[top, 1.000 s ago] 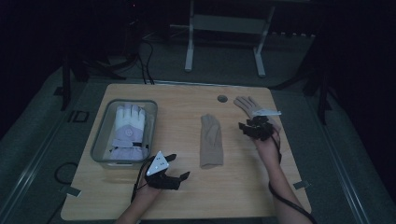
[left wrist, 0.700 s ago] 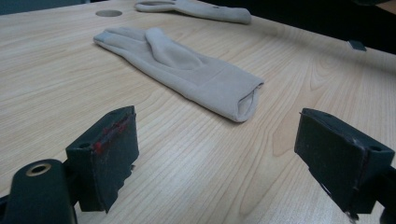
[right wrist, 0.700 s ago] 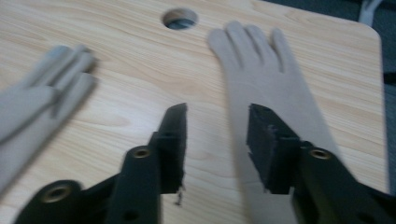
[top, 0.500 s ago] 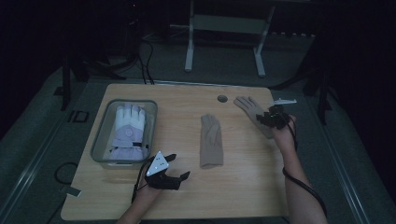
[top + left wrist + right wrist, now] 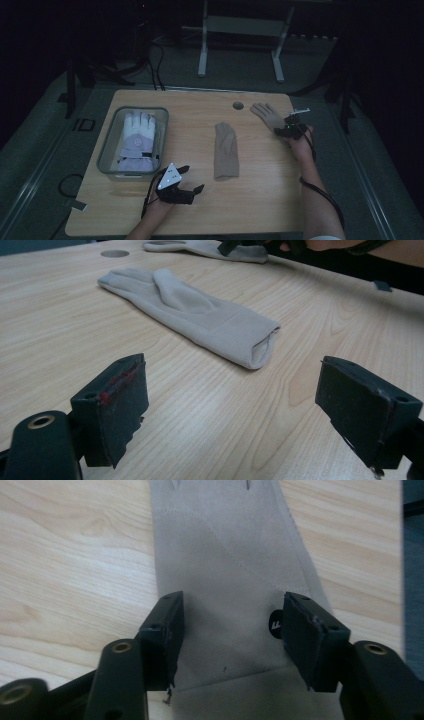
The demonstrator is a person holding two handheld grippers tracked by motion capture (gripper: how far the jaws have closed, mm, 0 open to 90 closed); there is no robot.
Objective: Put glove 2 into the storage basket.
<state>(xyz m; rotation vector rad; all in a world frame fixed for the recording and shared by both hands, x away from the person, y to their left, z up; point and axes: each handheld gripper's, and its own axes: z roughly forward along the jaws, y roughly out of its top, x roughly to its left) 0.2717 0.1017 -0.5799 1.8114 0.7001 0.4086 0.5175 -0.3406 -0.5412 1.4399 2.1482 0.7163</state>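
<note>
Two beige gloves lie flat on the wooden table (image 5: 260,200). One glove (image 5: 226,150) (image 5: 195,310) rests mid-table, fingers pointing away. The other beige glove (image 5: 265,115) (image 5: 230,555) (image 5: 210,247) lies at the far right. My right gripper (image 5: 291,129) (image 5: 230,635) is low over that glove's cuff, open, its jaws straddling the cuff. A small black tag (image 5: 275,624) shows by the right jaw. My left gripper (image 5: 177,187) (image 5: 230,405) stands open near the front edge, apart from the middle glove and holding nothing.
A clear plastic bin (image 5: 107,155) at the left holds a white and lavender padded glove (image 5: 137,137). A round hole (image 5: 238,105) (image 5: 115,253) sits near the table's far edge. The table's right edge is close to my right hand.
My right gripper has moved away and to the right, from beside the far-right glove's cuff to low over it with the jaws astride it. The left gripper has stayed put.
</note>
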